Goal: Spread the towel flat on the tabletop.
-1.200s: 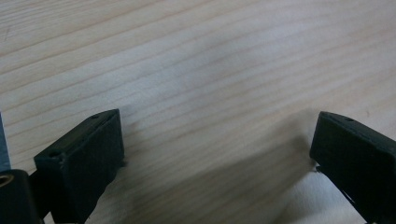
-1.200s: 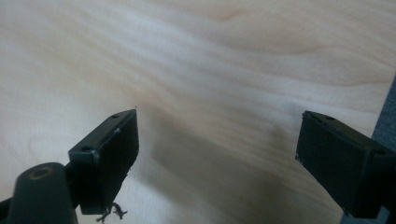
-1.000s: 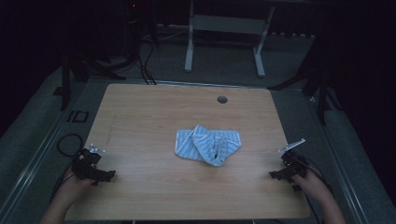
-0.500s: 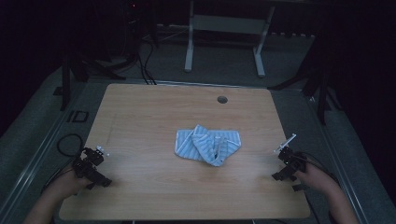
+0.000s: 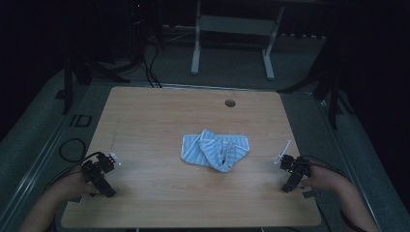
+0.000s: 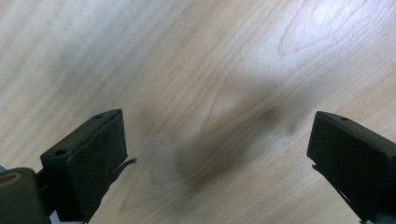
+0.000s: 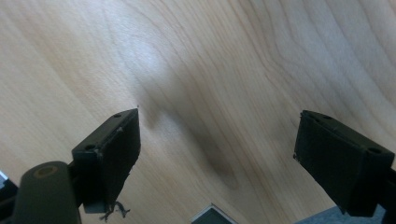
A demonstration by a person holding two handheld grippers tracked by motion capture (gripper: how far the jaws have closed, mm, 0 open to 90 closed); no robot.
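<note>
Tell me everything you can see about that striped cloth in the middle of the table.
The cloth is a soft-looking fabric with thin light blue and white stripes. It lies crumpled and partly folded over itself, with a twisted ridge running across its middle and toward its near edge. It rests on the wooden table, roughly at its centre, a little nearer than the small round hole in the tabletop. Nothing else touches it; both claws are well off to the sides.

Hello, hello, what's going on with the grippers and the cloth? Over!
Left gripper open, empty, low over table. Right gripper open, empty, near right edge. Striped cloth crumpled mid-table, untouched. Nothing between grippers and cloth.
</note>
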